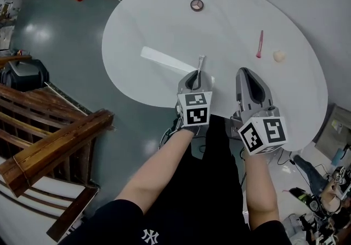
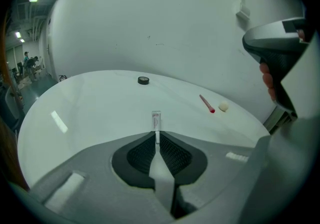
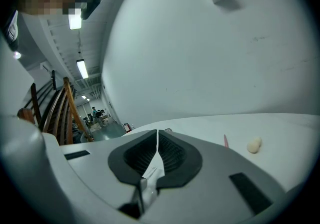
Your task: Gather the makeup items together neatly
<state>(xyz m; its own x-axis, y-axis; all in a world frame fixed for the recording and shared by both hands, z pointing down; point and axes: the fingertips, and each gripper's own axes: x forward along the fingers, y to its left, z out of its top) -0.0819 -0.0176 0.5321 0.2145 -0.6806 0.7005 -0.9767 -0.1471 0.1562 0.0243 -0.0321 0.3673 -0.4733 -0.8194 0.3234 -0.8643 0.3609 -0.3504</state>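
While the left gripper [image 1: 197, 75] is pinching the slim white tube [image 1: 201, 63] only by its near end, with most of the tube sticking out past the tips, the tube is looking liable to pivot or slip free if it is swung quickly or pressed against the worktop [image 1: 153, 13]. Being narrow and probably round, it is also likely to roll on the smooth white surface once let go, or to knock the pink stick [image 1: 259, 44] and the cream sponge [image 1: 279, 56], which are lying close together at the far right. The round compact [image 1: 196, 4] is sitting well apart at the far edge, so the set is not yet gathered. The left jaws are closing almost fully on the tube; the right gripper [image 1: 245, 72] is keeping its jaws pressed together with no makeup item between them. Both forearms are reaching forward over the near rim, the left gripper tilting down, the right lying flatter just beside it.
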